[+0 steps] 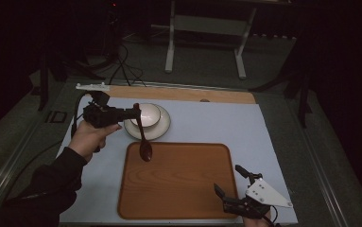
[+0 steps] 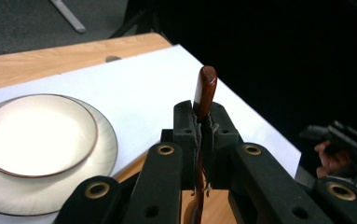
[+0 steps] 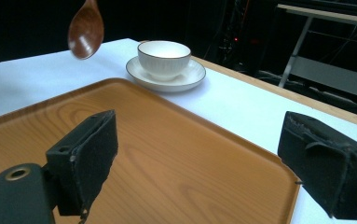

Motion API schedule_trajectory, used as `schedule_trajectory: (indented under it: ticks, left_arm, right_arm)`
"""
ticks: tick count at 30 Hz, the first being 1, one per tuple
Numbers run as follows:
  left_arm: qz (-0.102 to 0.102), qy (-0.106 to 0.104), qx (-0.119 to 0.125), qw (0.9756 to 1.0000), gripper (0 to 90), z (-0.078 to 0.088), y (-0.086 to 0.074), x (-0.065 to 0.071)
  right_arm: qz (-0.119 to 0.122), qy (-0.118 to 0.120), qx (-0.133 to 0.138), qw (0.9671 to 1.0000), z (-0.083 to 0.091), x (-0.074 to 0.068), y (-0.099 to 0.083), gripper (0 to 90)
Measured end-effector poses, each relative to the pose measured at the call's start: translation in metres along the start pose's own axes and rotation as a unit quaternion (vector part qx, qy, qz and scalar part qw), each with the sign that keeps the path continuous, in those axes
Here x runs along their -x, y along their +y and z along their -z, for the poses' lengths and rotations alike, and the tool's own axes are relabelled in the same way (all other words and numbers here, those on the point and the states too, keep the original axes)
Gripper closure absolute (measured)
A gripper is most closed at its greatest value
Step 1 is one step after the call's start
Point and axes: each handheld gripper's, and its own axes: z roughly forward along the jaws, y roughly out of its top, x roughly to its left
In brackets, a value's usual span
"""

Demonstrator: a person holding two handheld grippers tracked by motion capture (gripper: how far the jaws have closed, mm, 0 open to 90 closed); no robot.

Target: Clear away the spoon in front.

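Note:
My left gripper (image 1: 136, 112) is shut on the handle of a dark wooden spoon (image 1: 143, 139). The spoon hangs bowl-down over the far left corner of the wooden tray (image 1: 178, 189). Its handle end sticks up between the jaws in the left gripper view (image 2: 205, 91). A white bowl (image 1: 146, 114) sits on a saucer (image 1: 162, 129) just behind the tray, close to the left gripper. My right gripper (image 1: 233, 182) stands open at the tray's near right corner, nothing between its pads (image 3: 87, 154). In the right gripper view the spoon bowl (image 3: 86, 30) hangs above the tray (image 3: 167, 158), left of the bowl (image 3: 163, 57).
A white mat (image 1: 226, 125) covers the table, with a bare wooden strip (image 1: 183, 93) along the far edge. A white metal frame (image 1: 207, 33) stands on the floor beyond. Cables (image 1: 126, 66) trail on the floor at the back left.

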Motion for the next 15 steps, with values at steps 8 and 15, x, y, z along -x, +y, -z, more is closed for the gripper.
schedule_trajectory:
  ticks: [8,15]
  left_arm:
    - [-0.030,-0.032,-0.048,0.9979,84.2,-0.012,-0.005,0.023]
    - [-0.040,-0.045,-0.094,0.9938,84.2,-0.023,-0.017,0.031]
  right_arm:
    - [0.001,0.000,0.001,1.0000,0.000,0.000,0.000,11.9]
    - [0.002,0.002,0.000,1.0000,-0.001,-0.001,0.000,11.9]
